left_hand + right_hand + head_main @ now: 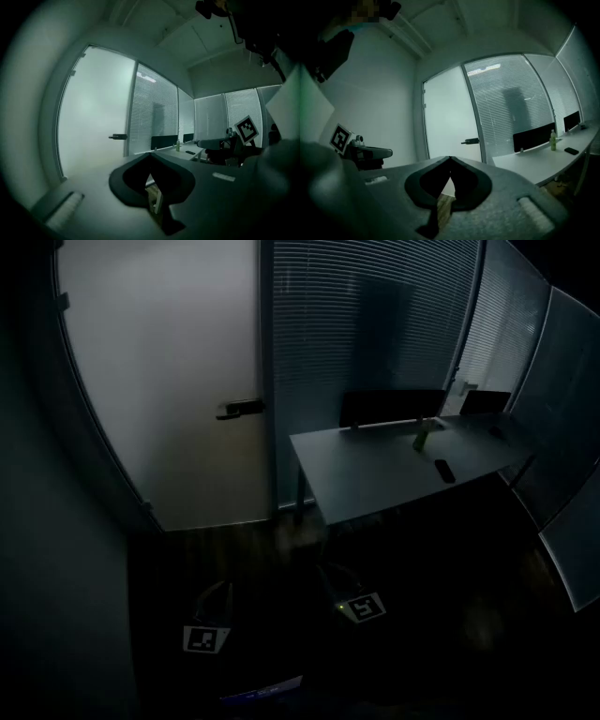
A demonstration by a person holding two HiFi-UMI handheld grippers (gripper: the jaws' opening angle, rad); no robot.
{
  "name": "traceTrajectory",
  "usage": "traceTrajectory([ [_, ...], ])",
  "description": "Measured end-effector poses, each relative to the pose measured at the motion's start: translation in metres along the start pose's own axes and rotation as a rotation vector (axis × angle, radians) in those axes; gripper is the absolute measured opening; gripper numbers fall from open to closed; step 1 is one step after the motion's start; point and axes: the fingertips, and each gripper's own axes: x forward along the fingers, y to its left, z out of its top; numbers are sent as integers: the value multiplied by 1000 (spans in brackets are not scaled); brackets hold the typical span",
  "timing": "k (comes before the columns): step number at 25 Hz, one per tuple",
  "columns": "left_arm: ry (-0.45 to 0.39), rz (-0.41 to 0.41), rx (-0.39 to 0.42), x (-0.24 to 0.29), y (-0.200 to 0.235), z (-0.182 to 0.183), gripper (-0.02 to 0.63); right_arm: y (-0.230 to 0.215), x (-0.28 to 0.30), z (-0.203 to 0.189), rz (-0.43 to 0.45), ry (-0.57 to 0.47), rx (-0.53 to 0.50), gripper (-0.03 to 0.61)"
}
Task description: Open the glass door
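Jaws of left tool (149,154) and right tool (450,158) together, empty, well apart from handle (240,410) of glass door (159,381).

We count one glass door (159,381) with one handle (240,410). Right of that door stands one counter (375,479) bearing one bottle (422,438), one small dark object (444,471) and two dark panels (391,407) (486,402).

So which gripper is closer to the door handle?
Left, by a little. The left gripper is well short of the door handle, roughly in line with it; the right gripper is as far back but offset toward the desk.
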Motion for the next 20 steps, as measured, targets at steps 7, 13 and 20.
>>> traceTrajectory([
  [7,3,15,11,5,-3,4,3,-8,-1,3,13,-17,29,2],
  [13,1,33,31,14,-9,7,3,-24,2,4,28,-26,28,2],
  [20,9,67,32,23,-11,2,3,-34,13,-4,58,-2,30,2],
])
